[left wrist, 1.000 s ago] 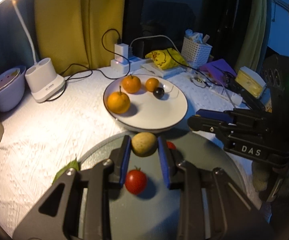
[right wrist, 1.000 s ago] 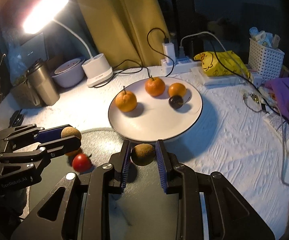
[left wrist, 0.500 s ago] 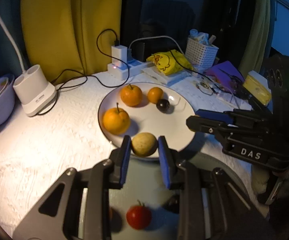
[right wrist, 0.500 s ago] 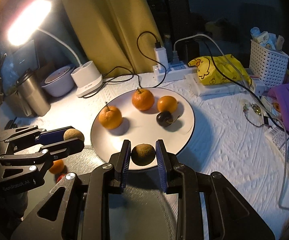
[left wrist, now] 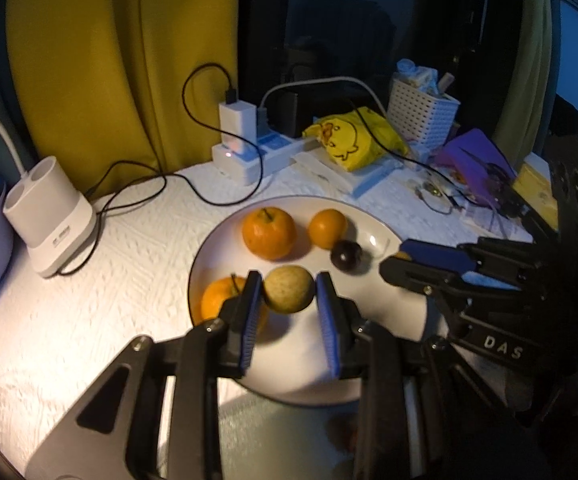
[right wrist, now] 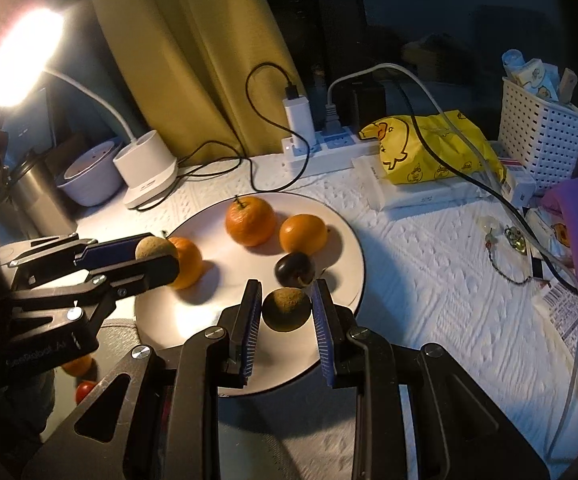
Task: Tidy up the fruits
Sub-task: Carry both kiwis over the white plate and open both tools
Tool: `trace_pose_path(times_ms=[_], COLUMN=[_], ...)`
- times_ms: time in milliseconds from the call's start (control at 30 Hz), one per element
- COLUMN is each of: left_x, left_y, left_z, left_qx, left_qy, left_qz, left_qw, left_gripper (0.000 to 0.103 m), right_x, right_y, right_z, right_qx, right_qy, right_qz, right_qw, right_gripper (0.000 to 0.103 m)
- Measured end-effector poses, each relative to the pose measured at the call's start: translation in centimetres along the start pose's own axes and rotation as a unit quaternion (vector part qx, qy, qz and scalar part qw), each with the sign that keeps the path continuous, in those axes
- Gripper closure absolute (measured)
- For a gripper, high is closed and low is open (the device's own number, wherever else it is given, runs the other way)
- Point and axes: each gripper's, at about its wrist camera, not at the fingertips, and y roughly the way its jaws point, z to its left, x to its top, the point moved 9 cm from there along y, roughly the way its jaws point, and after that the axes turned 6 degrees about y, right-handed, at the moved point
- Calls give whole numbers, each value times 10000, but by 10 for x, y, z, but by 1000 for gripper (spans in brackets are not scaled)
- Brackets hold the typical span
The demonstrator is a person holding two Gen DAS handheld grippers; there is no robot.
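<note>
My left gripper [left wrist: 289,280] is shut on a tan round fruit [left wrist: 289,289] and hangs over the near left part of the white plate [left wrist: 373,220]. On the plate lie three oranges [left wrist: 269,232] [left wrist: 327,228] [left wrist: 217,300] and a dark plum [left wrist: 347,255]. My right gripper [right wrist: 285,292] is shut on a brown round fruit [right wrist: 287,309] just above the plate's near edge [right wrist: 355,248], close to the plum [right wrist: 295,268]. In the right wrist view the left gripper [right wrist: 161,254] comes in from the left with its fruit [right wrist: 155,249] beside an orange [right wrist: 187,262].
A grey round tray [left wrist: 269,432] lies in front of the plate, with a tomato [right wrist: 85,391] and a small orange [right wrist: 77,364] on it. Behind the plate stand a lamp base [left wrist: 49,220], a power strip with cables [left wrist: 249,152], a yellow bag [left wrist: 353,140] and a white basket [left wrist: 421,116].
Both grippers have moved forward from above the grey tray to above the white plate, each keeping its fruit. The tomato has dropped out of the left wrist view.
</note>
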Motion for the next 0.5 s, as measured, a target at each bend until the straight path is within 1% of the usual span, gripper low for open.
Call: trace_pose_path(times_ms=[167,300,500], left_x=[5,8,10], left_y=[13,20,20], left_z=[6,13,16], left_qx=[71,60,64], left_qy=[-102,-296,-368], left_qz=[44,47,27], left_qw=[9999,9995,9993], left_gripper=[74,74,74], right_x=[3,3,4], right_y=[9,14,17], right_z=[-10,-14,-19], right_qx=[-98,-143,-196], right_qy=[26,1,46], right_qz=[10,15,-18], right_qw=[9999,9999,9998], right_gripper=[75,75,75])
